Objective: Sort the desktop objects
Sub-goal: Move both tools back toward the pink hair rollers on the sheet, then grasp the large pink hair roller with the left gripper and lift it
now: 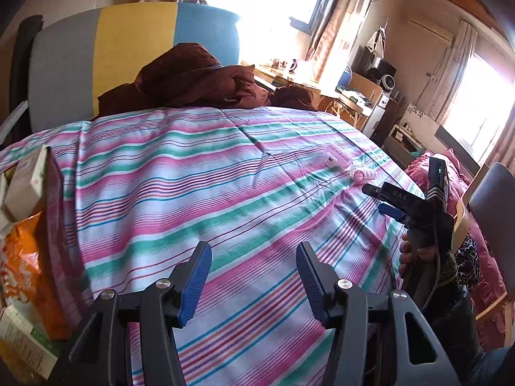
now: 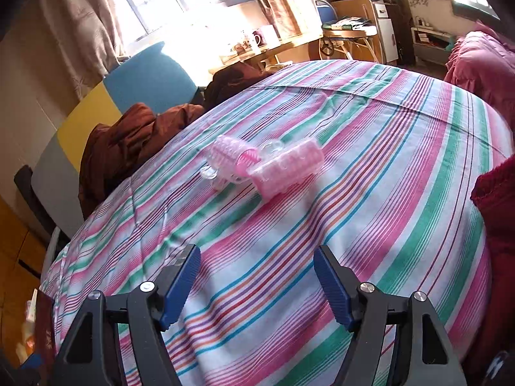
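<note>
The only lettering that could be read was "DAS", in pale capitals on the black body of the right hand-held gripper (image 1: pixel 386 200) as seen from the left wrist view. A small green indicator light glowed on the black unit (image 1: pixel 438 173) mounted above it, with no figure beside it. The pale carton (image 1: pixel 27 180) at the left edge carried red and green marks, and the white-and-green box (image 1: pixel 24 341) below it bore lines of fine print, but both were too small and blurred to make out. The orange bag (image 1: pixel 29 270) showed white shapes that could not be read as words.
</note>
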A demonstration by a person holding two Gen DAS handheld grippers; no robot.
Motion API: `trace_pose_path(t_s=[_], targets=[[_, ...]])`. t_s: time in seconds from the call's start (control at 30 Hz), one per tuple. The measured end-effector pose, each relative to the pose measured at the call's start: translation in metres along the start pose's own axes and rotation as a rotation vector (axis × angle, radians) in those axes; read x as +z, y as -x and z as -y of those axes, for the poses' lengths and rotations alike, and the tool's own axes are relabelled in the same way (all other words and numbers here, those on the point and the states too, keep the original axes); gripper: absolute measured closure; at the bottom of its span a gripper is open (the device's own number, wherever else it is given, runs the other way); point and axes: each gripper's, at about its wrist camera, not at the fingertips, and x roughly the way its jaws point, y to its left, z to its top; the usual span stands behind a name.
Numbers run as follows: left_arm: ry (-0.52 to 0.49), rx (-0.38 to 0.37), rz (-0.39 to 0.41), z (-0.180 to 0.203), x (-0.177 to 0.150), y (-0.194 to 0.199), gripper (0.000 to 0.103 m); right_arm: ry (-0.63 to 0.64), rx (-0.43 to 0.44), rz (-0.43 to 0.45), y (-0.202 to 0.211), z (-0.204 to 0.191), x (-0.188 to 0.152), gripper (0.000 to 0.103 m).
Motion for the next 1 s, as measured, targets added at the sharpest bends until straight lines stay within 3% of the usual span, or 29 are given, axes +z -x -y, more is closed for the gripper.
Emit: trace_pose_path(t_s=[0.33,0.47,0.6,0.83,1.0], targets=[[-0.19,-0.031,-0.071,0.062,0.068,-0.086,0.047,0.042,-0.088,0.024,-0.028,0.011,0.038,0.022],[-0.233,-0.092,-0.111,0.085,0.097,-0.124,0.047,0.046,-0.105,0.014,-0.04,0.014,0.048,0.02],[-0.258,-0.182,-0.151,0.105,0.125,-0.163,0.04,0.04,-0.084,0.003,-0.048,0.013,0.053,0.018],[-0.488,-0.226,-0.168,0.142,0.153,-0.223,0.029,-0.006,-0.031,0.018,-0.049,0.02,0.051,0.016],[-0.566,-0.294,-0.198,0.155,0.165,-0.251,0.02,-0.1,0.001,0.065,-0.043,0.035,0.049,0.02]])
